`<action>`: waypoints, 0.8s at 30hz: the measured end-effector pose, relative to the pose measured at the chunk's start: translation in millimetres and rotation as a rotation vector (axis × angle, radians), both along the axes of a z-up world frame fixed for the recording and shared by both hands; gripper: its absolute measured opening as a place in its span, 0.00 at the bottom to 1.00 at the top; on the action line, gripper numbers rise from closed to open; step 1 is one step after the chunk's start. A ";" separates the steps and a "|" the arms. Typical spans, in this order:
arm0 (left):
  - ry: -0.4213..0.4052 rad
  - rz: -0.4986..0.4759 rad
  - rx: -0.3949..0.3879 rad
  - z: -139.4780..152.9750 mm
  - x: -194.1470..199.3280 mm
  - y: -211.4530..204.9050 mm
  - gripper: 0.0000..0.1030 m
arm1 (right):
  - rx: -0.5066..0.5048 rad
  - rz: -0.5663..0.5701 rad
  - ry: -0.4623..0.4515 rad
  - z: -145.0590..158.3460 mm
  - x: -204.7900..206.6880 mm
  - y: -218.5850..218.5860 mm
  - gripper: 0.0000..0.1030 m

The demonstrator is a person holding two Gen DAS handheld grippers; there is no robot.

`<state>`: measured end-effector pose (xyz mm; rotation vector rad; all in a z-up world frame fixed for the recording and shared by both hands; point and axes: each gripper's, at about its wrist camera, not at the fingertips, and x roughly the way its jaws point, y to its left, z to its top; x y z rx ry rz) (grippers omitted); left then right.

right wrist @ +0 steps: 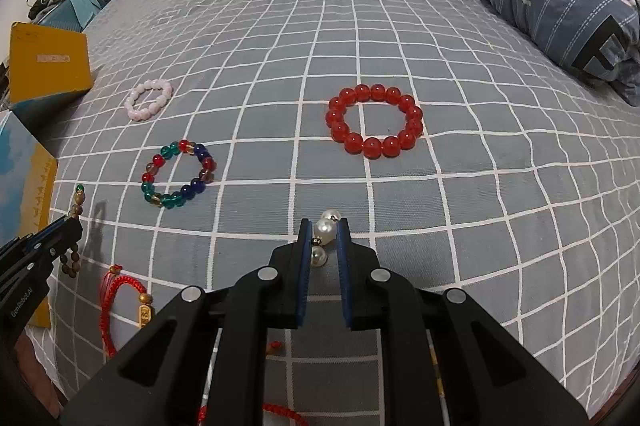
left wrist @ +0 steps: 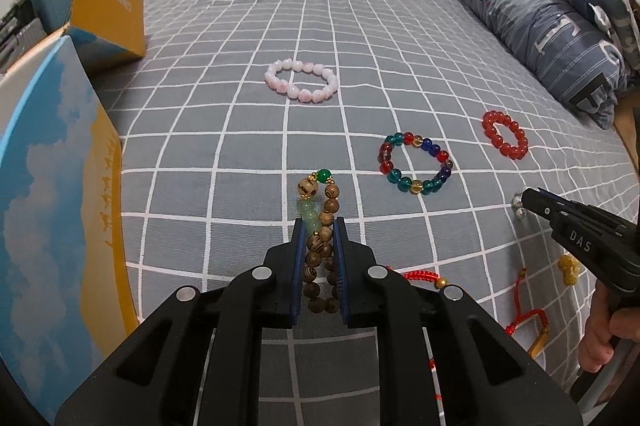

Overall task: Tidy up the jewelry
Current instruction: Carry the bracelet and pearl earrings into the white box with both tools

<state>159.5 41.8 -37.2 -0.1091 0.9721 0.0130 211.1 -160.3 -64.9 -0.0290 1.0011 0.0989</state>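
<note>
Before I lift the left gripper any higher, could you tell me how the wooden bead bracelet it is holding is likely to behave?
The wooden bead bracelet, pinched by the left gripper, will probably hang floppy: its loop already lies squeezed flat between the jaws. It looks light, as the beads seem to be wood. The round beads might roll against the pads and let it slip, so a steady grip seems wise.

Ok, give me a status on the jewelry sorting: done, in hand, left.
Done: nothing looks put away yet.

In hand: the left hand-held gripper is shut on the wooden bead bracelet; the right hand-held gripper is shut on the pearl piece.

Left: the pink bracelet, multicolour bracelet, red bead bracelet and red cord bracelet lie loose on the checked bedsheet.
</note>
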 end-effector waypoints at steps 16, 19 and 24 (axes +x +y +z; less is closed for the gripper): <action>-0.038 0.001 0.006 18.7 -15.9 -1.7 0.13 | -0.001 0.010 -0.038 19.2 -17.2 6.3 0.10; -0.047 0.001 0.007 23.5 -20.0 -2.0 0.13 | -0.003 0.012 -0.046 23.3 -20.8 7.0 0.10; -0.061 0.001 0.008 31.2 -26.1 -3.1 0.13 | -0.004 0.015 -0.058 30.2 -27.1 7.5 0.10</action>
